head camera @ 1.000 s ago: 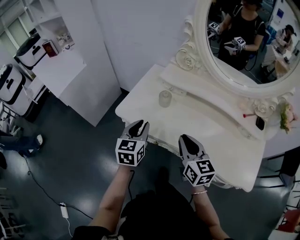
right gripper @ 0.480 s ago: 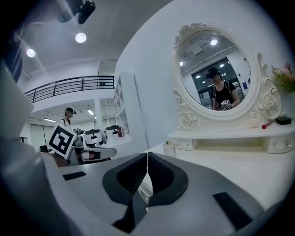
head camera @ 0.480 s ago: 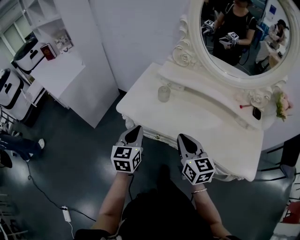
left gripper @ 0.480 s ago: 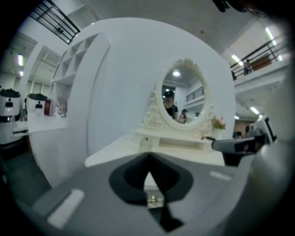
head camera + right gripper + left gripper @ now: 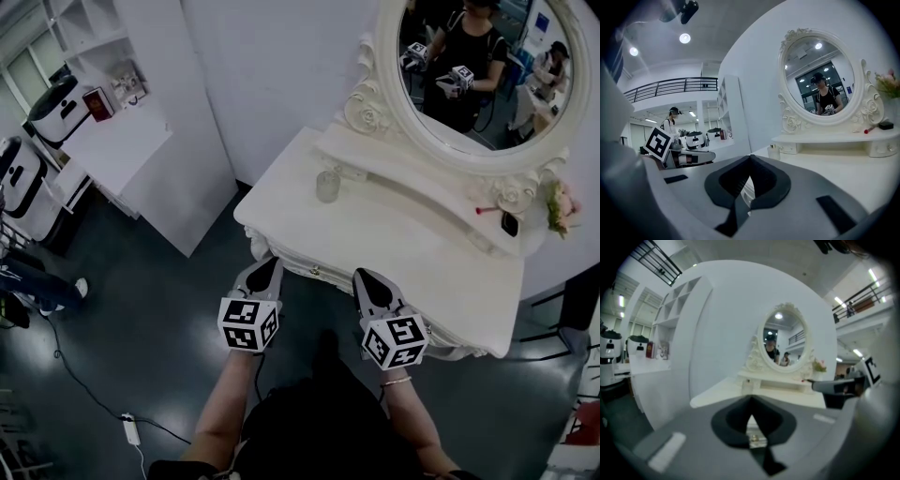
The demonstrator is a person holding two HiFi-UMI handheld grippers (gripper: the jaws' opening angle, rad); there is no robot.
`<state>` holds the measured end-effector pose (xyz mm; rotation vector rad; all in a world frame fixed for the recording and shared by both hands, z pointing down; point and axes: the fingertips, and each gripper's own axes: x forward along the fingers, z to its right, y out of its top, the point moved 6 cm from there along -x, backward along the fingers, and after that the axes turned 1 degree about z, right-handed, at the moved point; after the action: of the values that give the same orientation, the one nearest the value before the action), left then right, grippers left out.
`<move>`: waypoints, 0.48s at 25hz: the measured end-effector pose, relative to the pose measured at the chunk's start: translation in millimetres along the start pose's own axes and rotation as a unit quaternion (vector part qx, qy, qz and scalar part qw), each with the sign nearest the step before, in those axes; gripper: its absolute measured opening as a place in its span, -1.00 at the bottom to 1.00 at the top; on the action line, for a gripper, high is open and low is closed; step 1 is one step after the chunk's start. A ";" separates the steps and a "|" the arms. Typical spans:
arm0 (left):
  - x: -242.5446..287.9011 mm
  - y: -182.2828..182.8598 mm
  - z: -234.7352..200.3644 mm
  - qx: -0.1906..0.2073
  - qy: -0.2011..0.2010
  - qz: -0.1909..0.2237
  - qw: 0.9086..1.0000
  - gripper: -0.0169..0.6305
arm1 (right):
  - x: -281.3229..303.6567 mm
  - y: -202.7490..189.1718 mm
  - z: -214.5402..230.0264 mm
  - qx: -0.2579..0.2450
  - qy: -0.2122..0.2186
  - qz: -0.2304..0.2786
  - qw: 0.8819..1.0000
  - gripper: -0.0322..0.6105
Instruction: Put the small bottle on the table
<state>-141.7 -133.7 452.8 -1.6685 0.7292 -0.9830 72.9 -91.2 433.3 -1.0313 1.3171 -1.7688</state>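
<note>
The small clear bottle [image 5: 327, 185] stands upright at the back left of the white dressing table [image 5: 412, 246], below the mirror frame. It also shows small in the left gripper view as the bottle [image 5: 746, 386] and in the right gripper view as the bottle [image 5: 774, 152]. My left gripper [image 5: 269, 263] hangs just off the table's front edge over the dark floor, shut and empty. Beside it my right gripper [image 5: 364, 276] is also shut with nothing in it. Both point toward the table, well short of the bottle. The left gripper [image 5: 751, 400] and right gripper [image 5: 750, 157] show their tips pressed together.
An oval mirror [image 5: 469, 75] in an ornate frame rises behind the table. A red stick [image 5: 487, 210], a black item [image 5: 507, 223] and flowers [image 5: 555, 206] lie at the back right. A white shelf unit [image 5: 122, 141] stands left. A power strip [image 5: 128, 425] lies on the floor.
Both grippers have drawn back from the table's front edge toward me. The left jaws, slightly apart a second ago, have come together.
</note>
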 end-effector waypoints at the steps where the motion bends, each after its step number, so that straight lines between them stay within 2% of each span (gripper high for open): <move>1: 0.8 0.3 0.4 0.000 -0.001 0.000 1.000 -0.93 | 0.1 0.4 0.3 0.000 0.000 0.000 1.000 -0.89; 12: 36.6 12.7 -2.0 0.012 -0.010 -0.001 1.000 -0.92 | 15.4 4.9 18.8 0.000 0.002 -0.007 1.000 -0.89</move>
<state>-125.8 -168.9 450.4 -1.6562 0.7016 -0.9718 83.1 -113.7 434.7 -1.0393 1.3166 -1.7821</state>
